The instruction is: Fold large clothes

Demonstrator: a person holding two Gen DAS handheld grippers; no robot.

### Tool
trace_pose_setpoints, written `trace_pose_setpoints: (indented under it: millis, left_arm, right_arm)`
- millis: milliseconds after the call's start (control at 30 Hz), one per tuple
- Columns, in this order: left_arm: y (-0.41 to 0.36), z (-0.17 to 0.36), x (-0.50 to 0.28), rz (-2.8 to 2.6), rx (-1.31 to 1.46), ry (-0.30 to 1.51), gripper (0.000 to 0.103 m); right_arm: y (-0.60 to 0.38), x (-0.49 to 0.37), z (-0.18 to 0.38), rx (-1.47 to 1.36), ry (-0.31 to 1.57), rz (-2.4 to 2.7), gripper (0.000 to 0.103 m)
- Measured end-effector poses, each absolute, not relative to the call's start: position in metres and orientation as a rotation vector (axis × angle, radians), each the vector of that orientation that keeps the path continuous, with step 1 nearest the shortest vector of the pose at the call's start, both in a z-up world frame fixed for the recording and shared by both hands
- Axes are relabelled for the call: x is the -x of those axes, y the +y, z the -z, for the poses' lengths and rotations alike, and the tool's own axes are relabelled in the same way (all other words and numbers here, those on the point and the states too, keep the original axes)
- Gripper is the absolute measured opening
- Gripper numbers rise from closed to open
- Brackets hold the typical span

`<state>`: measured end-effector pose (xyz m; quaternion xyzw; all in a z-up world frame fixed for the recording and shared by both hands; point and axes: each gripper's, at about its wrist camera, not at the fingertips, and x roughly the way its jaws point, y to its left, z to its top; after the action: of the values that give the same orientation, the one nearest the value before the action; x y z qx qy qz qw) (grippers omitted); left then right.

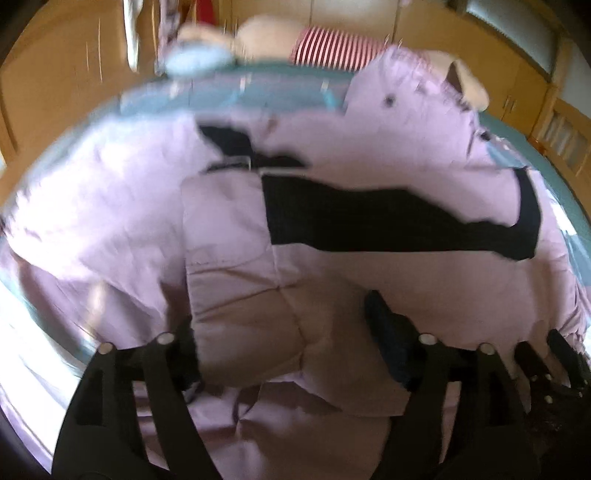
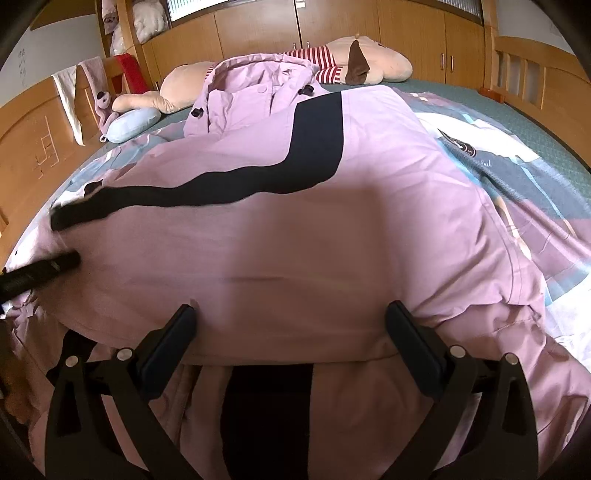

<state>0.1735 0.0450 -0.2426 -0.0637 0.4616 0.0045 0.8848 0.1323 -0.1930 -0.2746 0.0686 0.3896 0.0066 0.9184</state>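
Observation:
A large pink padded jacket (image 2: 332,229) with a black stripe (image 2: 317,147) lies spread on the bed; in the left wrist view (image 1: 110,229) it is blurred. My right gripper (image 2: 291,317) is open, its fingers wide apart over the jacket's near folded edge. My left gripper (image 1: 280,325) is open too, its jaws either side of a raised fold of pink fabric, the left finger partly hidden behind it. One finger of the left gripper (image 2: 55,264) shows at the left edge of the right wrist view.
The bed has a patterned sheet (image 2: 517,177). A large plush toy in a red-striped top (image 2: 332,66) and a light blue cushion (image 2: 129,123) lie at the head. Wooden wardrobes (image 2: 369,29) and a wooden bed frame (image 2: 29,147) surround it.

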Motion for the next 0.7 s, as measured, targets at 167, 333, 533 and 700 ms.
trace_pose_setpoints:
  millis: [167,333,533,700]
  left_arm:
    - [0.046,0.24,-0.17,-0.024,0.143,0.94,0.08]
    - [0.037,0.189,-0.133,-0.041,0.141,0.692,0.088]
    - [0.017,0.201,-0.139,0.008,0.051,0.722,0.094]
    - [0.008,0.239,-0.159,-0.043,-0.039,0.888,0.095]
  right_arm:
    - [-0.194,-0.133,0.276,-0.151,0.799,-0.021,0.102]
    - [-0.195,-0.133,0.275,-0.162,0.798,-0.026,0.102]
    - [-0.195,-0.133,0.275,-0.165,0.798,-0.027,0.102]
    - [-0.195,-0.133,0.275,-0.169,0.797,-0.03,0.102]
